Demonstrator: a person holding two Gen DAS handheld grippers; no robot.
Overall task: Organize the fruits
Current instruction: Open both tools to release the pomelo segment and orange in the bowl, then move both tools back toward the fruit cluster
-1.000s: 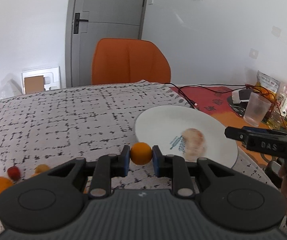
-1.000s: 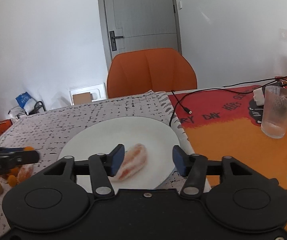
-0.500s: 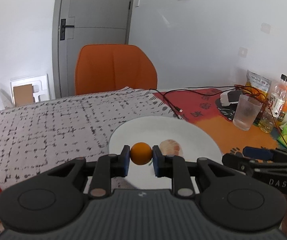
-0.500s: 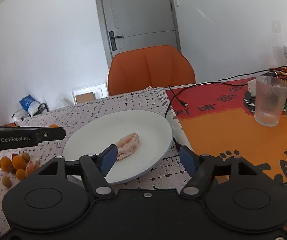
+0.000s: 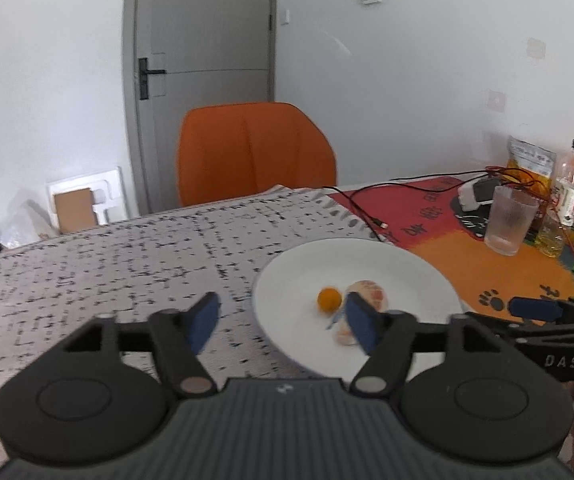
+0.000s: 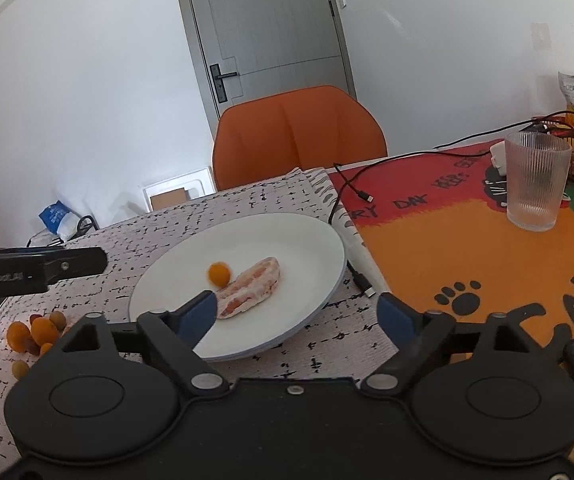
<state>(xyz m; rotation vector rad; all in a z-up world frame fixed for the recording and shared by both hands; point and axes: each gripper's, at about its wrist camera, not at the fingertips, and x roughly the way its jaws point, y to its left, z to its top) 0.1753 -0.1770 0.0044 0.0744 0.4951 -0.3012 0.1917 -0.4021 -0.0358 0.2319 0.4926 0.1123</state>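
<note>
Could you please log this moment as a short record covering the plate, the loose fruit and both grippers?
plate: white plate on the speckled tablecloth
on plate: small orange fruit beside a peeled citrus piece
loose fruit: cluster of small fruits on the cloth, left of the plate
left gripper: open, jaws just opened, nothing between them
right gripper: open, jaws just widened, holding nothing
nearby: ribbed glass on the orange mat

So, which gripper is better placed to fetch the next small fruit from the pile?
Left. The fruit pile lies beside the left gripper, which is open and empty; the right gripper is by the plate.
</note>
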